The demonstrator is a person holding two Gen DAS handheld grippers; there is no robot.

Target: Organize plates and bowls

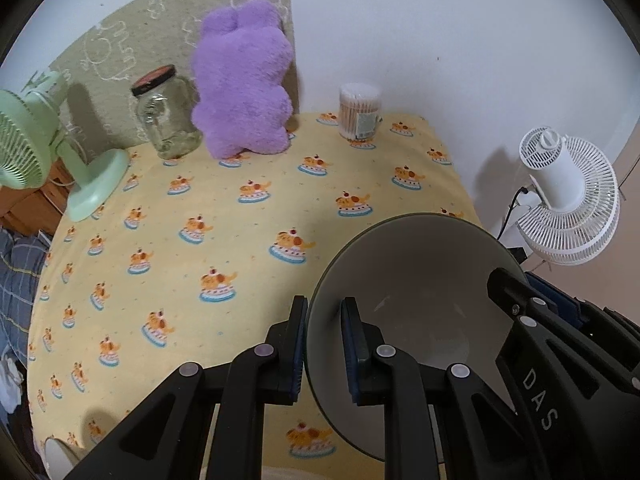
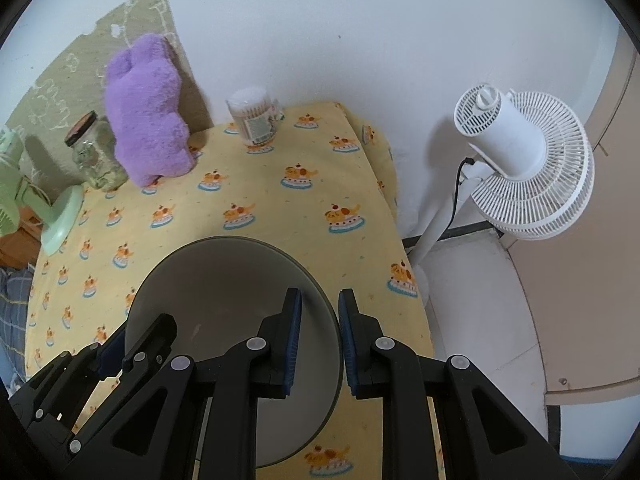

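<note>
Currently large grey ceramic bowl [image 1: 416, 280] gripped at rim: left gripper [image 1: 324, 344] clenched at 9 o'clock, right gripper [image 2: 318, 340] at 3 o'clock. Risk: uneven lift tilts bowl, rim slips, drops onto yellow patterned tablecloth [image 1: 200, 208].

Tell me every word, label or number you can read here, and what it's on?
"DAS": white letters on the black body of the right gripper.
Label on the cotton swab container: too small to read.
White stitched writing on the green wall cloth: not legible.
</note>
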